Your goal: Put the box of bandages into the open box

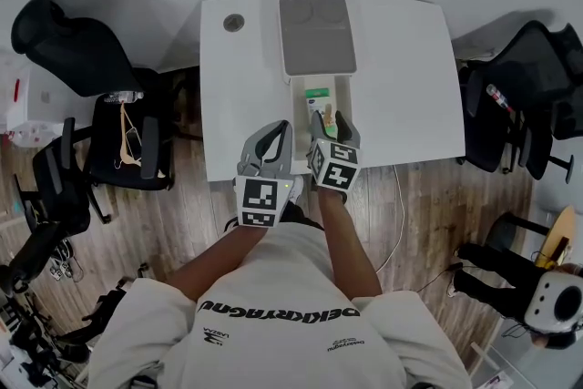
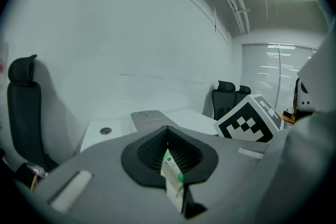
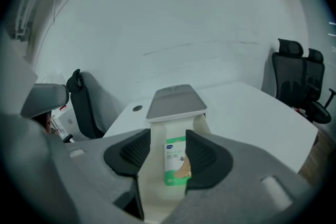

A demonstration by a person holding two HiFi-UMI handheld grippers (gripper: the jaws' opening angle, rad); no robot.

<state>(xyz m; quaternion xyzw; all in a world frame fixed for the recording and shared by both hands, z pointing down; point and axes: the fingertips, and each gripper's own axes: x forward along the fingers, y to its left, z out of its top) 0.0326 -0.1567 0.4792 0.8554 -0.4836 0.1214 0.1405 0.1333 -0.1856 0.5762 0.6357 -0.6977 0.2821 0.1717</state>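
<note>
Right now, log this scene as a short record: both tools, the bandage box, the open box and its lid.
table: white
open box: on the table, white inside
lid: grey, flipped back
box of bandages: green and white, lying inside the open box, not gripped
right tool: open, nothing held, above the open box
left tool: shut on a thin white and green packet, over the table's near edge

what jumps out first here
The green and white box of bandages lies in the open box on the white table, framed by the parted jaws of the right gripper. Beside it, the left gripper is shut on a small white and green packet.
</note>
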